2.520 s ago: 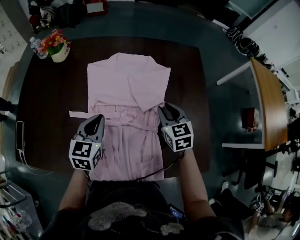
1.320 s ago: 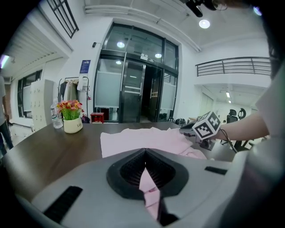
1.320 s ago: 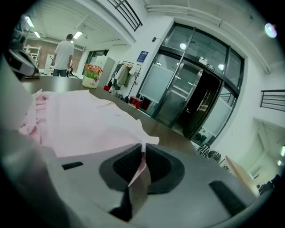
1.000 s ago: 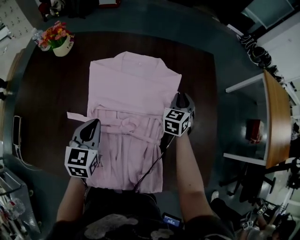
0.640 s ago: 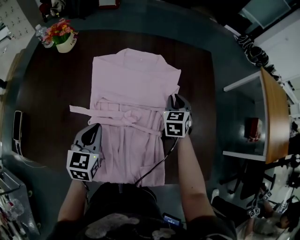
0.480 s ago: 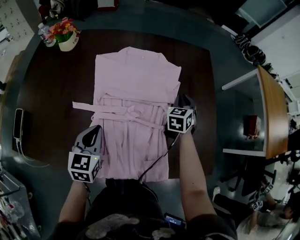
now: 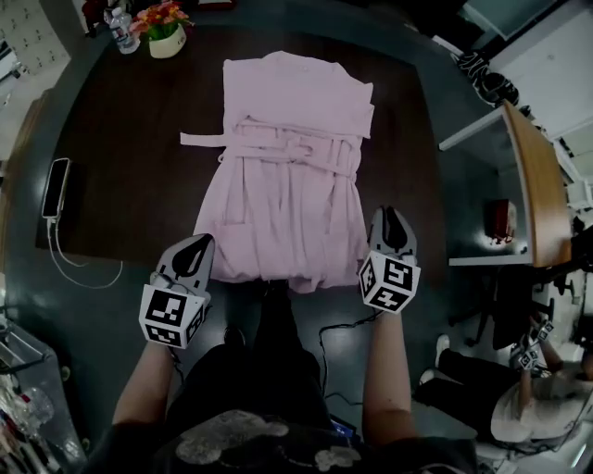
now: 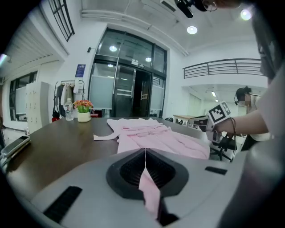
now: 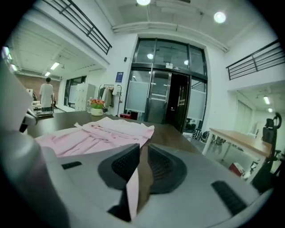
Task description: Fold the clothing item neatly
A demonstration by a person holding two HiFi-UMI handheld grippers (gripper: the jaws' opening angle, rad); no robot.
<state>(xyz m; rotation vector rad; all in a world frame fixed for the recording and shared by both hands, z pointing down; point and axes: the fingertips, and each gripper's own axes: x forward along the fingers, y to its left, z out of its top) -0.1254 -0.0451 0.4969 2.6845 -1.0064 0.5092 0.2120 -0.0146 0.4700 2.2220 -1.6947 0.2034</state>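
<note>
Spread flat down the middle of a dark brown wooden worktop (image 7: 120,139): a pale pink cloth robe (image 7: 292,176), collar toward the worktop's far edge, hem slightly bunched at its near edge. Tied across the waist, a matching pink belt (image 7: 278,146), with 1 loose end sticking out toward the worktop's left side. Gripping the hem at the worktop's near edge, 2 grey hand-held tools, each with a black-and-white marker cube. Left tool (image 7: 198,243) at the hem's left corner, clenched tight on a strip of pink cloth, jaws fully together around it. Right tool (image 7: 386,216) at the hem's right corner, likewise grasping the robe, with a fold of pink cloth pinched between jaws kept slightly apart by it. Both at the worktop's near edge, pointing toward its far edge, well apart, with the hem running between them. At the worktop's far left corner, a white pot of red and orange flowers (image 7: 165,28) and, just beside it, a clear plastic bottle (image 7: 120,28). Near the worktop's left edge, a dark phone (image 7: 56,187), with a white cable (image 7: 79,273) looping past the near left corner. Right of the worktop and apart from it, a light wooden desk (image 7: 533,185).
</note>
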